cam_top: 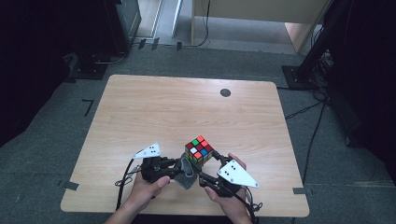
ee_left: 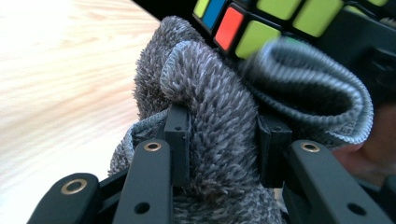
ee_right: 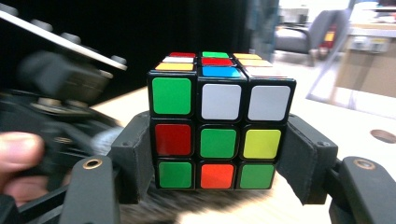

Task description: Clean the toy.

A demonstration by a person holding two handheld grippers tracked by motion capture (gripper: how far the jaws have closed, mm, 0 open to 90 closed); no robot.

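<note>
Cube wipe: slip risk at the near edge of the tabletop.
I am holding the cube between the pads of the right gripper, clamping its lower two layers, while the left gripper is pinching a bunched grey cloth against its underside. I am judging that hard rubbing could twist a layer or lever the cube out of the pads; the loose cloth fold could also be snagging a corner.
</note>
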